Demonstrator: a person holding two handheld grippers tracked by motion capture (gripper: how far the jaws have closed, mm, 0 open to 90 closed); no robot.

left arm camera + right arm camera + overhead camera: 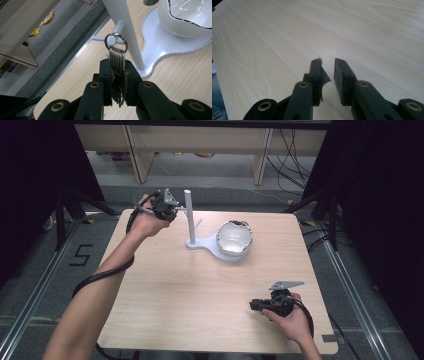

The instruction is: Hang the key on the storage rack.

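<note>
My left gripper (173, 212) is held up at the far left of the table, shut on a bunch of flat metal keys (117, 72). Their key ring (116, 42) sticks out past the jaws, close to the white upright post (126, 30) of a stand and near its short side peg (101, 38). The stand's flat white base (202, 243) carries a white bowl (234, 238). Near the front right of the table, my right gripper (252, 305) lies low over the wood. Its jaws (328, 62) stand slightly apart with nothing between them.
The light wooden table (200, 290) is bare in the middle and front. Beyond its far edge are a grey floor, wooden furniture legs (137, 155) and cables (295, 160). Dark curtains flank both sides.
</note>
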